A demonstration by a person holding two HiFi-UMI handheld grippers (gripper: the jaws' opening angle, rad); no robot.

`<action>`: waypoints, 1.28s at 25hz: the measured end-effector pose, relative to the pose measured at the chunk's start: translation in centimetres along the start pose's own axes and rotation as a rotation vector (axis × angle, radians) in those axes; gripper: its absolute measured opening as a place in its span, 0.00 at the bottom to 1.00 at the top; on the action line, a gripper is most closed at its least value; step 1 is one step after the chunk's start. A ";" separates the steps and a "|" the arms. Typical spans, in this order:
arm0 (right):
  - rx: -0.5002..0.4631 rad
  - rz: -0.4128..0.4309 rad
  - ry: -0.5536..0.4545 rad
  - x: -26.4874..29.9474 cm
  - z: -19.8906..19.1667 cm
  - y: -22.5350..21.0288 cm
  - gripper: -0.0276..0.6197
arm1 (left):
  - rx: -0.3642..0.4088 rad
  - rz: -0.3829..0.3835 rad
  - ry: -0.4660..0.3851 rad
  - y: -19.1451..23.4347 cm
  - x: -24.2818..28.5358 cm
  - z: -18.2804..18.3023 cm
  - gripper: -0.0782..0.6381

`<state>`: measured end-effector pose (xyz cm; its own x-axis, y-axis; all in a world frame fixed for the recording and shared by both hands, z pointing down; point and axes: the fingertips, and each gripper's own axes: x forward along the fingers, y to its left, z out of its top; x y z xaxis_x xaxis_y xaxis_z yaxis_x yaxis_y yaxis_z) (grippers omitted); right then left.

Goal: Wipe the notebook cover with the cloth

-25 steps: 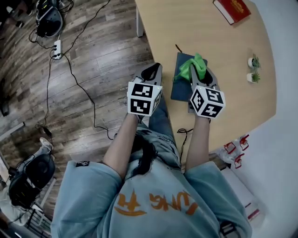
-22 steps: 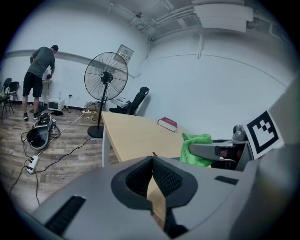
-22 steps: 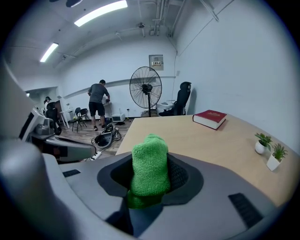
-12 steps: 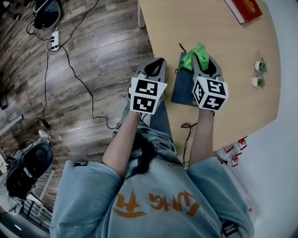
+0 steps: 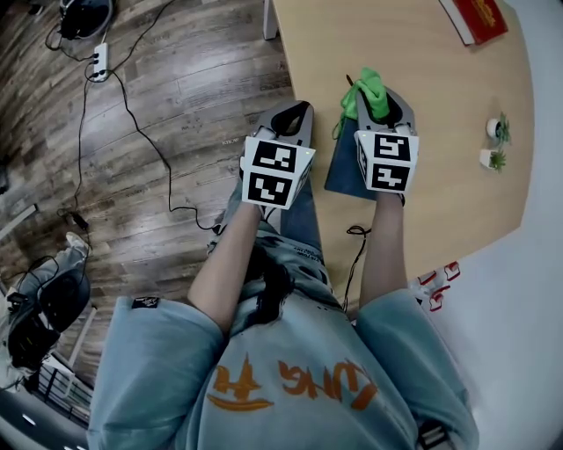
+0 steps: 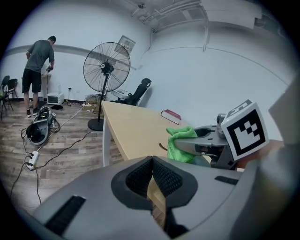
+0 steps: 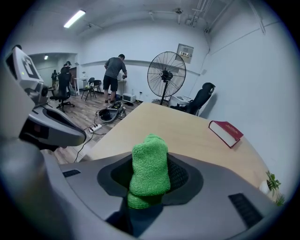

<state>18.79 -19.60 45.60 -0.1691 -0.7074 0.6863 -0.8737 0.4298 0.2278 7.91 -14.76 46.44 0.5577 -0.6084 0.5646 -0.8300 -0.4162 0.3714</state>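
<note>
A dark blue notebook (image 5: 344, 169) lies near the left edge of the tan table (image 5: 440, 97); the right gripper covers most of it. My right gripper (image 5: 373, 98) is shut on a green cloth (image 5: 366, 90) over the notebook's far end. In the right gripper view the cloth (image 7: 149, 170) bulges up between the jaws of that gripper (image 7: 150, 165). My left gripper (image 5: 294, 114) hovers left of the notebook, off the table edge, shut and empty. In the left gripper view its pads (image 6: 151, 164) meet, with the cloth (image 6: 180, 143) to the right.
A red book (image 5: 479, 16) lies at the table's far end, and two small potted plants (image 5: 496, 132) stand at the right edge. Cables and a power strip (image 5: 98, 63) trail over the wooden floor. A standing fan (image 7: 166, 75) and a person (image 7: 114, 75) are farther back.
My right gripper has slid the cloth away from the person, toward the notebook's far end. The left gripper has kept its place beside it, still shut.
</note>
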 end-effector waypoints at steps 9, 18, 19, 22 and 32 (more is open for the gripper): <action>-0.030 0.000 0.024 -0.5 -1.8 0.9 0.26 | -0.016 0.012 -0.004 0.5 -0.5 -0.5 0.13; 0.008 0.002 0.033 -1.1 -2.8 1.5 0.26 | -0.016 0.001 -0.010 0.4 -1.4 -0.6 0.13; 0.012 0.002 0.033 -1.2 -2.9 1.5 0.26 | -0.014 0.000 -0.010 0.3 -1.4 -0.7 0.13; 0.020 0.002 0.034 -1.6 -3.2 1.7 0.26 | -0.008 -0.003 -0.011 0.1 -1.7 -0.7 0.13; 0.048 0.001 0.025 -2.7 -4.0 2.6 0.26 | 0.005 -0.018 -0.013 -0.3 -2.0 -0.6 0.13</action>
<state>18.84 -14.35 47.10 -0.1589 -0.6926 0.7036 -0.8946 0.4024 0.1941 6.99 -12.99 45.64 0.5725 -0.6094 0.5485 -0.8199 -0.4307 0.3772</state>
